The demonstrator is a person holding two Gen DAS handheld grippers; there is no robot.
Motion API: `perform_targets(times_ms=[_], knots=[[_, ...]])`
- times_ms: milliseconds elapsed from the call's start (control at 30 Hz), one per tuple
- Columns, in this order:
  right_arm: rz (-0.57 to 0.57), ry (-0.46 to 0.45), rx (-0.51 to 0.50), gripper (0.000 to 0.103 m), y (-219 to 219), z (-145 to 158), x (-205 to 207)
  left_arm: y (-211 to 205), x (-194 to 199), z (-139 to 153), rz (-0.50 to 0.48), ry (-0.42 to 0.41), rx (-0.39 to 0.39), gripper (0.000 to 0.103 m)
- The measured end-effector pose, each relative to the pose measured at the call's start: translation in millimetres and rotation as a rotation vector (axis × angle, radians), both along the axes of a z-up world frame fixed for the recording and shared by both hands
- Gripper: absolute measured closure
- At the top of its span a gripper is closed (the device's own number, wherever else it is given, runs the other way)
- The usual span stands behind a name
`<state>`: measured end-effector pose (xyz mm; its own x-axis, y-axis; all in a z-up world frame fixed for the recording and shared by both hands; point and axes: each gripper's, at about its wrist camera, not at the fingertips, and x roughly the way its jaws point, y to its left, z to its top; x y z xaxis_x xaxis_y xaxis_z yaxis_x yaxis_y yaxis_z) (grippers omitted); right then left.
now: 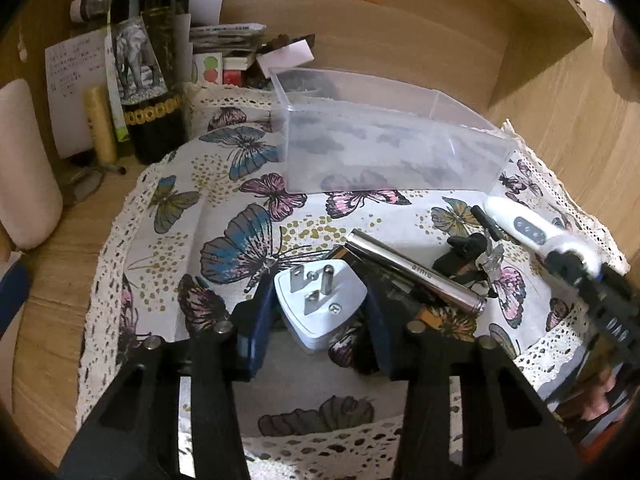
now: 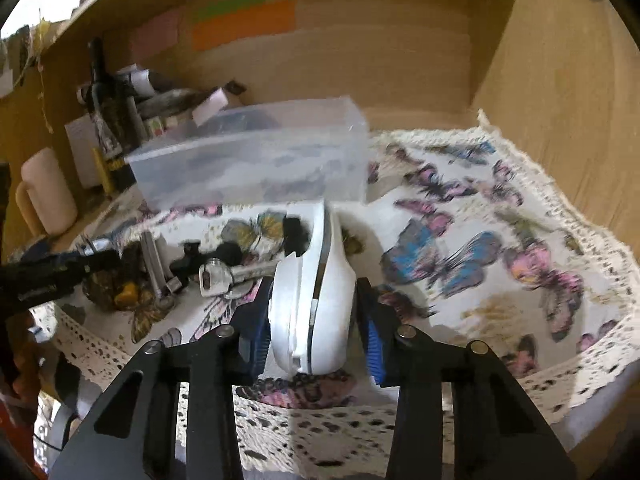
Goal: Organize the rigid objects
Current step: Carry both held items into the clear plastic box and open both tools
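Note:
My left gripper (image 1: pixel 318 312) is shut on a white three-pin plug adapter (image 1: pixel 320 304), held just above the butterfly cloth. My right gripper (image 2: pixel 314 316) is shut on a white handheld device (image 2: pixel 316 296) with grey buttons, which also shows in the left wrist view (image 1: pixel 532 230). A clear plastic box (image 1: pixel 384 144) stands open behind them, also in the right wrist view (image 2: pixel 256 156). On the cloth lie a silver metal tube (image 1: pixel 416 272), a black clip (image 1: pixel 464 252) and a key (image 2: pixel 218 276).
A dark wine bottle (image 1: pixel 148 80), papers and small boxes crowd the back left. A pink mug (image 1: pixel 28 164) stands at the left. Wooden shelf walls (image 1: pixel 560 100) close in behind and on the right. The butterfly cloth (image 2: pixel 480 220) covers the desk.

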<state>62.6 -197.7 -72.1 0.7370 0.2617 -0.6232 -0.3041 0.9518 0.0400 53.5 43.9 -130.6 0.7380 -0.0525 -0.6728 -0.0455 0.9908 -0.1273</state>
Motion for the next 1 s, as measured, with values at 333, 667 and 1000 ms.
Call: perform_targets(times_ms=[333,667,1000], knots=[[-0.014,-0.161,-0.004,0.069,-7.5,56.1,4.0,-6.0,-14.3,38.7,-0.026,-0.113,0.041,0.06],[0.029,-0.262,-0.009,0.069,8.4,102.1,33.7,0.0,-4.3,88.4,-0.03,-0.237,0.053,0.06],[0.088,-0.306,-0.047,0.069,38.2,127.9,81.3,13.7,52.9,116.3,-0.017,-0.233,0.05,0.06]])
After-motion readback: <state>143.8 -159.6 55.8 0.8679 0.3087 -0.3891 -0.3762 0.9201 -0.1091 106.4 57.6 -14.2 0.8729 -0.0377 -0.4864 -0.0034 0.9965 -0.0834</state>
